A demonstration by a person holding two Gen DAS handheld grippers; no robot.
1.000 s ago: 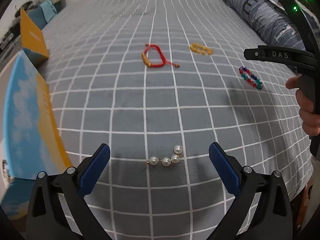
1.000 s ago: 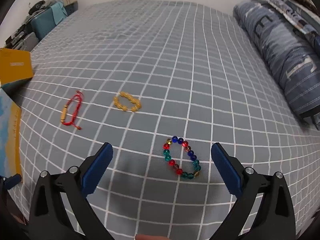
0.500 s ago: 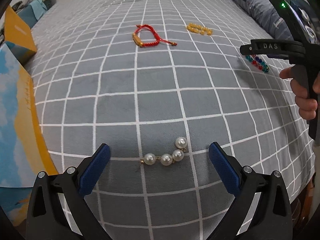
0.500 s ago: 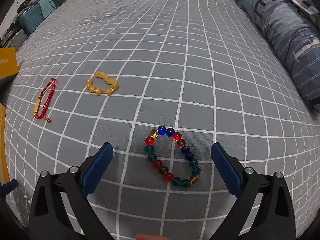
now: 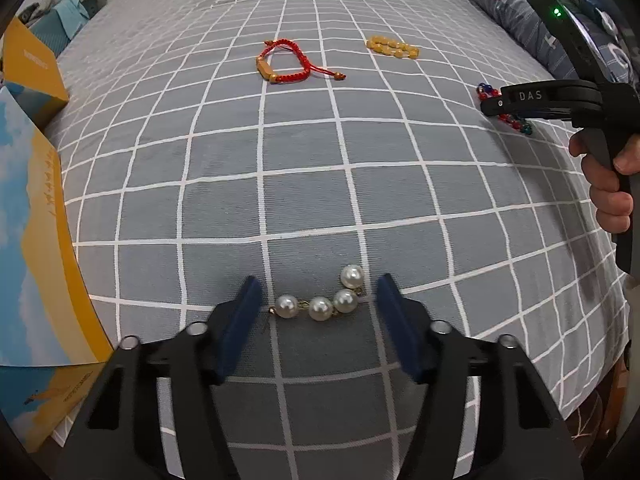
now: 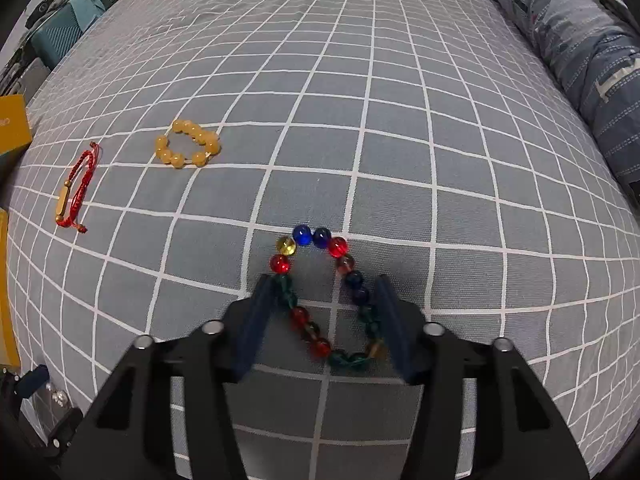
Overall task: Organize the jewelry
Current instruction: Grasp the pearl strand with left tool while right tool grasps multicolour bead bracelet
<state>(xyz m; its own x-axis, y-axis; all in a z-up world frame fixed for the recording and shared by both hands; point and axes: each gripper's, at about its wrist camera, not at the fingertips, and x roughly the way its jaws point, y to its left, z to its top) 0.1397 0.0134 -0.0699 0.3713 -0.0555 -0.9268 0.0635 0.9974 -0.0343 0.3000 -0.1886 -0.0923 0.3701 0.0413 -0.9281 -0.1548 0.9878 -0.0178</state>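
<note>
— Both claws have narrowed since a moment ago. What's between them?

— My left gripper [image 5: 318, 300], fingers apart, brackets the pearl strand [image 5: 320, 300] on the checked bedspread [image 5: 304, 152]. My right gripper [image 6: 326, 316], also parted, flanks the multicolored bead bracelet [image 6: 320, 300].

— Farther out?

— Red cord bracelet [image 5: 286, 62], then amber bead bracelet [image 5: 394, 47], well apart.
</note>
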